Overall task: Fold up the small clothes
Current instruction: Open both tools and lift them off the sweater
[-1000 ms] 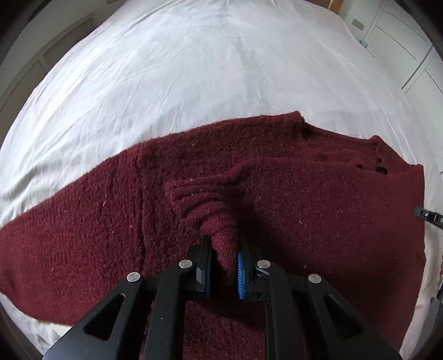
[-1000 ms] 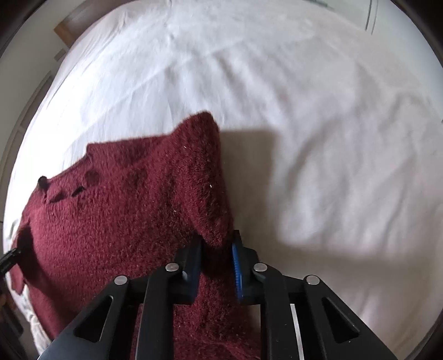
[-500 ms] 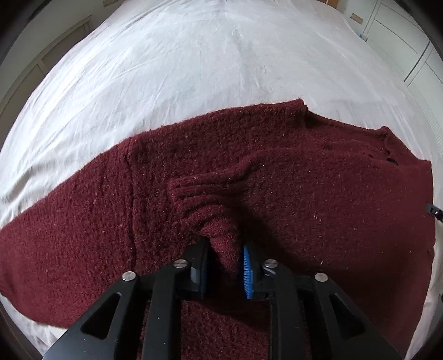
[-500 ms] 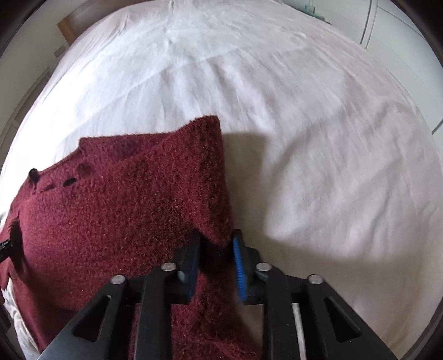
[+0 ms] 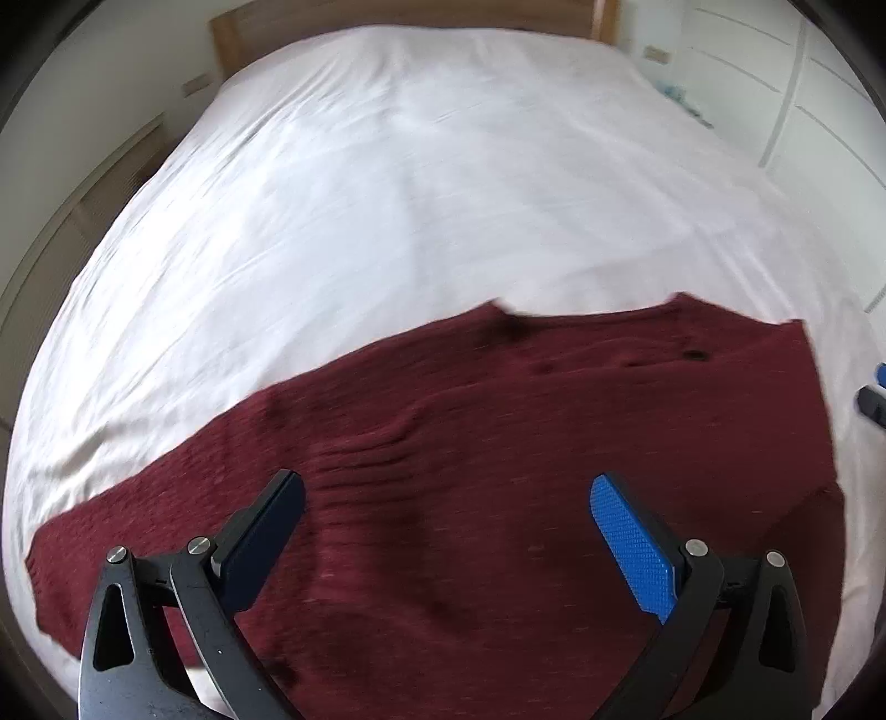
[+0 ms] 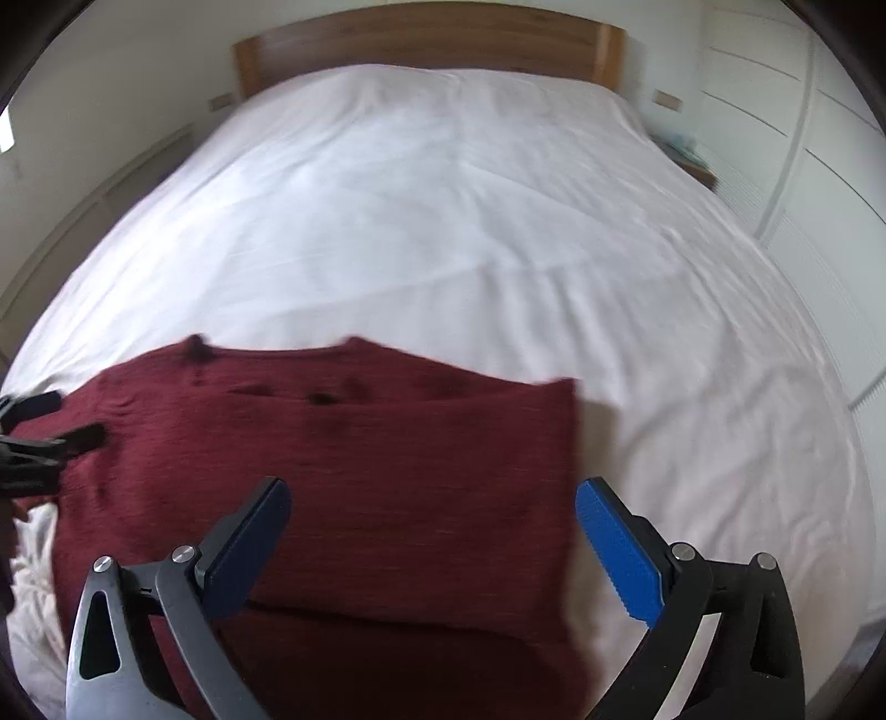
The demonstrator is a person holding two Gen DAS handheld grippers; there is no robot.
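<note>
A dark red knitted sweater (image 5: 498, 421) lies spread on the white bed, with a sleeve reaching to the lower left. In the right wrist view the sweater (image 6: 360, 454) shows a straight folded edge on its right side. My left gripper (image 5: 443, 487) hovers above the sweater's middle, its jaws opening wide with nothing between them. My right gripper (image 6: 432, 490) hangs over the sweater's right part, its jaws also opening wide and empty. Each view catches the other tool at its edge: the right gripper (image 5: 876, 390) and the left gripper (image 6: 61, 418).
The white sheet (image 6: 498, 232) covers the wide bed beyond the sweater. A wooden headboard (image 6: 426, 39) stands at the far end. White wardrobe doors (image 6: 803, 138) line the right side, and a wall with low panelling (image 5: 83, 183) runs along the left.
Both grippers let go of the pinched sweater folds and went from shut to wide open. Both lifted and drew back, so more of the bed shows. The sweater now lies flat.
</note>
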